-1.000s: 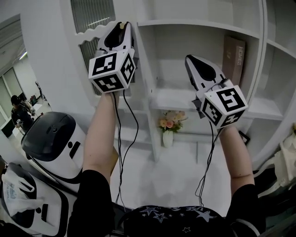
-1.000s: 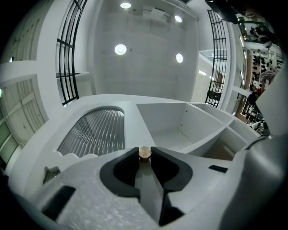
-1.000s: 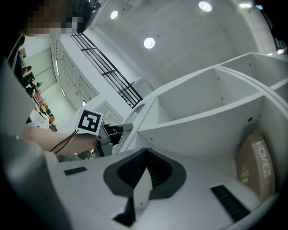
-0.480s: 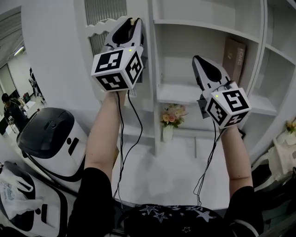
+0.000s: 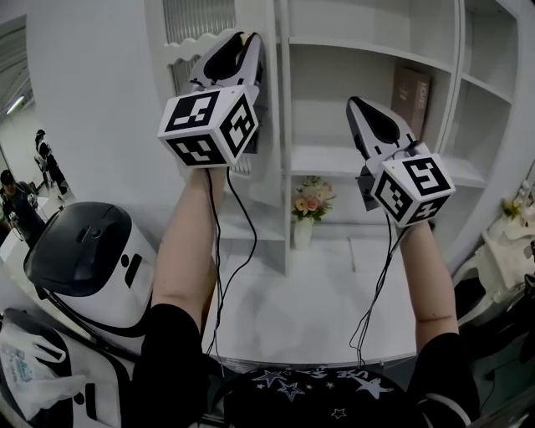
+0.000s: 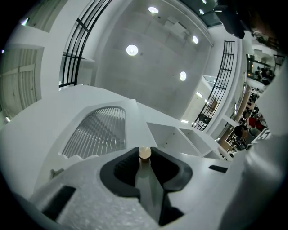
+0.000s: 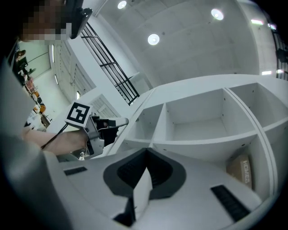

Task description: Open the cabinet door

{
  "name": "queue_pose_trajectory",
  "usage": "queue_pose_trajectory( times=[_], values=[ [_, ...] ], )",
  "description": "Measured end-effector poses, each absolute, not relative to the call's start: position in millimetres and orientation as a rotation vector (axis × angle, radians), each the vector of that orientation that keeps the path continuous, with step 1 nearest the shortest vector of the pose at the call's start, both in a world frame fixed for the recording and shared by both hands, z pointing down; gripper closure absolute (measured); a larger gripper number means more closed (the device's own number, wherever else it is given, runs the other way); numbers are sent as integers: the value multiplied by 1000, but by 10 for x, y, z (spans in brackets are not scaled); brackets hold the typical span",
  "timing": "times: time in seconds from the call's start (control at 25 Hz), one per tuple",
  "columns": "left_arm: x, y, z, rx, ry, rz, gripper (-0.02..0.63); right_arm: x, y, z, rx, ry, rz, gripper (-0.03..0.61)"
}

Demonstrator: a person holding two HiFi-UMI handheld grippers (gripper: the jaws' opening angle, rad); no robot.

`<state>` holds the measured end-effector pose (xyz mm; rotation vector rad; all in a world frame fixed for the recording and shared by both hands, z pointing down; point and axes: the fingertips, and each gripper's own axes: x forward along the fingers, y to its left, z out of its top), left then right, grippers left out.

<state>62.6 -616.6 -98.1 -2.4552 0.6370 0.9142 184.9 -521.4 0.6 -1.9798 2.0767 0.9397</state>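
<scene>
In the upper left of the head view, the left gripper is raised against a white cabinet door with an arched panel of ribbed glass. The door stands swung out from the white shelving unit, and its edge runs down the middle of the frame. In the left gripper view, the same gripper has its dark jaws clamped on a small round beige knob, which sits right at the jaw tips. The ribbed glass of the door fills the space to the left of the knob.

The right gripper is held up in the centre right of the head view, in front of the open shelves and apart from them. In the right gripper view its jaws are together with nothing between them. They point towards the shelf compartments.

A brown cardboard box stands upright in a compartment at the upper right, and it also shows at the lower right of the right gripper view. A small white vase of pink and cream flowers stands on the white countertop between the two forearms. A rounded white and black machine fills the lower left corner.
</scene>
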Motion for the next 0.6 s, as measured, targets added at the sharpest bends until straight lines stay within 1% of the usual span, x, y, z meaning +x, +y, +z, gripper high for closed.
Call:
queue_pose_trajectory(
  times=[0.6],
  values=[
    [50,-5895,-971,-2574,386,978,534,1107,-5110,-23,-2021,2046,997,572]
  ],
)
